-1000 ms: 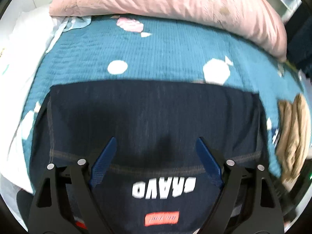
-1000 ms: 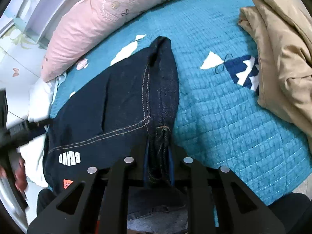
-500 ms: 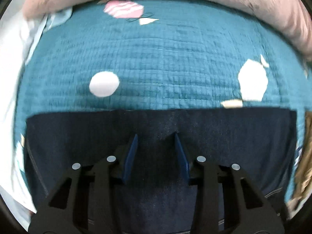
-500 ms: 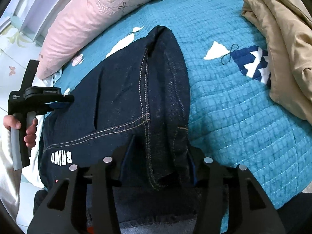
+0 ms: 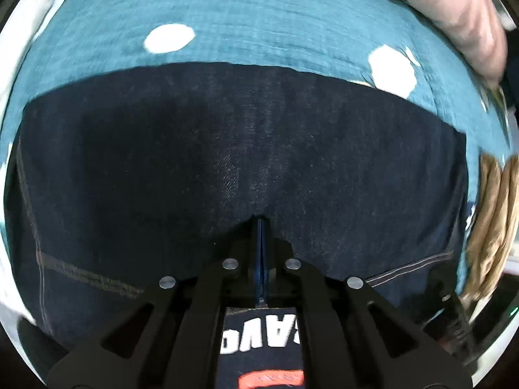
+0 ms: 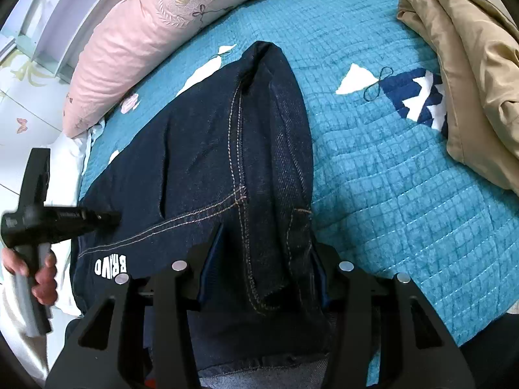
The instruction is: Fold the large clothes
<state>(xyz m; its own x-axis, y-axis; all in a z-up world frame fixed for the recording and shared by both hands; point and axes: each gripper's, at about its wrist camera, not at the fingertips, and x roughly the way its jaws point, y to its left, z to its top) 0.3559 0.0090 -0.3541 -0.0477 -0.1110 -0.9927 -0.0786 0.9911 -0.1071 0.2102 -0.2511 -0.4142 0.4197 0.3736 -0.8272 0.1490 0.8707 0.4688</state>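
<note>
Dark denim jeans [image 6: 207, 175] lie folded on the teal quilt [image 6: 389, 175]. My left gripper [image 5: 260, 227] is clenched, pinching denim, I judge. My right gripper [image 6: 262, 259] straddles a thick fold, contact unclear. Heavy, stiff cloth; grip seamed edges.

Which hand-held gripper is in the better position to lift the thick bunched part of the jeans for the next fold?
Right. The right hand-held gripper already straddles the bunched fold of the jeans; the left hand-held gripper is shut at their side edge.
</note>
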